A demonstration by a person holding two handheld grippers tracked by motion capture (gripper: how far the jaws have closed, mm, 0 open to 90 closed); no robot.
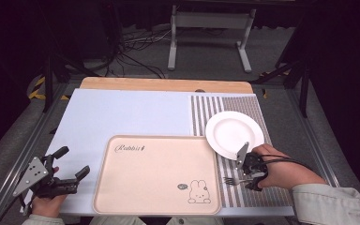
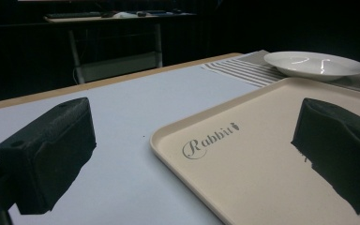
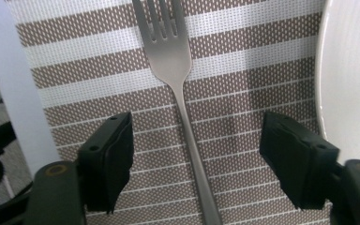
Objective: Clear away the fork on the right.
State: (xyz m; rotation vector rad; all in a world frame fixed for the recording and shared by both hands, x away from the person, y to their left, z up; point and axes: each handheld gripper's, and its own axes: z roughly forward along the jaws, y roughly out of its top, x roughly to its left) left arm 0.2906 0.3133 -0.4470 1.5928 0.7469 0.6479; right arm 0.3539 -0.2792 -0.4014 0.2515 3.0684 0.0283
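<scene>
The striped placemat (image 1: 243, 154) serves as landmark: on its far half sits the white plate (image 1: 234, 132), and on its near half, just short of the plate's rim, lies the fork (image 1: 229, 180), tines toward the tray (image 1: 157, 174) that lies beside the mat's left edge. The right gripper (image 1: 249, 176) straddles the fork handle with its 2 jaws standing apart on either side — no pad touches the metal yet. The left gripper (image 1: 70, 166) waits well away from the mat, off the tray's far-side corner, jaws wide and holding nothing. The fork is probably light, rigid and slick steel, lying flat on a woven surface, so the pads would have to pinch low on the thin handle's edges; the mid-handle, below the neck, looks the likeliest spot, since a grip nearer the end could let the heavier head tip down. The right gripper view gives the handle (image 3: 194, 145) centred between the jaws, which the hand hides in the high view; the high view alone gives the layout of mat, tray and both hands; the left gripper view adds the tray's raised lip (image 2: 187, 154) — a low edge to clear.
</scene>
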